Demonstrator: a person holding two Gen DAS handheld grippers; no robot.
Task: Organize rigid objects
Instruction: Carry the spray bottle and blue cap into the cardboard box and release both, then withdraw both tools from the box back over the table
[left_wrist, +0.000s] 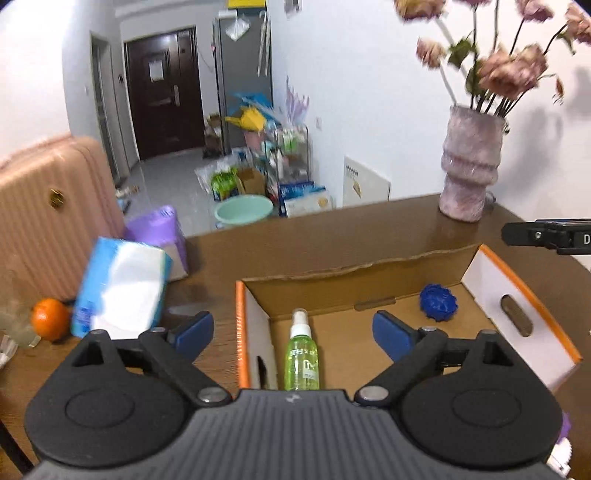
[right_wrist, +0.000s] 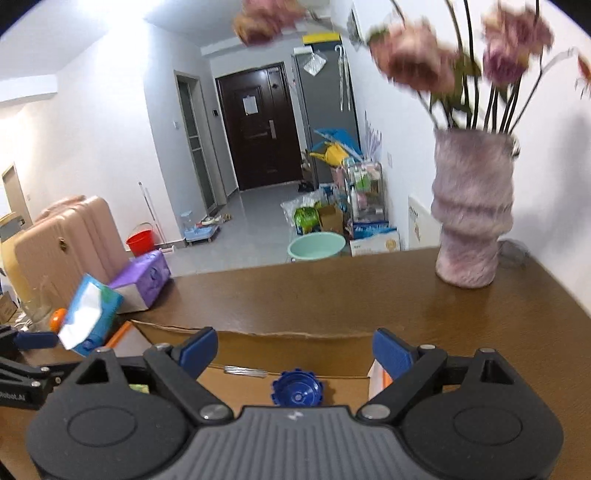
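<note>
Bottle (left_wrist: 301, 354), green and clear with a white spray top, lies lower centre in the left wrist view, inside the cardboard box (left_wrist: 517, 291) on the brown surface (left_wrist: 369, 229); the right wrist view hides it. Both views show the blue knobbly ball (left_wrist: 438, 301) in the box. Left tool (left_wrist: 291, 328) and right tool (right_wrist: 293, 350) stand spread, pinching nothing.
</note>
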